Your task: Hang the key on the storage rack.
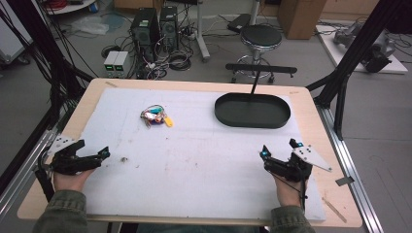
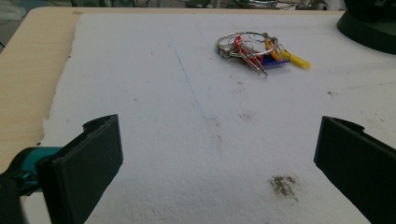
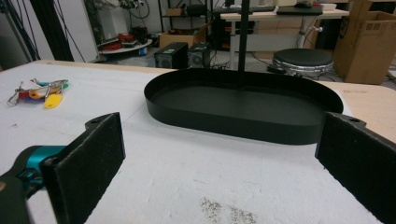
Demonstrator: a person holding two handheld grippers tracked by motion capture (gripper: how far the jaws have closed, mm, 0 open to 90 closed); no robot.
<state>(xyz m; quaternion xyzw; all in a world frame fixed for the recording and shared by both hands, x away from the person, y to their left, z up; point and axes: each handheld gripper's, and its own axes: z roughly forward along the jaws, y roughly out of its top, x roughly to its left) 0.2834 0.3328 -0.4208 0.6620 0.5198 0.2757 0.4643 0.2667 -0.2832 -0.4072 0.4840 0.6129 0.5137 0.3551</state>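
A: Left gripper (image 1: 92, 154)?
B: Jaws wide apart, nothing between them, low over the white mat (image 1: 194, 160) near its left edge. Hand (image 1: 70, 177) behind it.
A: Right gripper (image 1: 281, 149)?
B: Same, jaws spread and empty, near the mat's right edge, facing the tray (image 3: 243, 105).
A: Keys?
B: Keys (image 1: 156, 116) lie on the mat, well ahead of the left gripper and left of the black oval tray. Nothing touches them.
A: Tray?
B: Far right on the mat, nothing seen in it.
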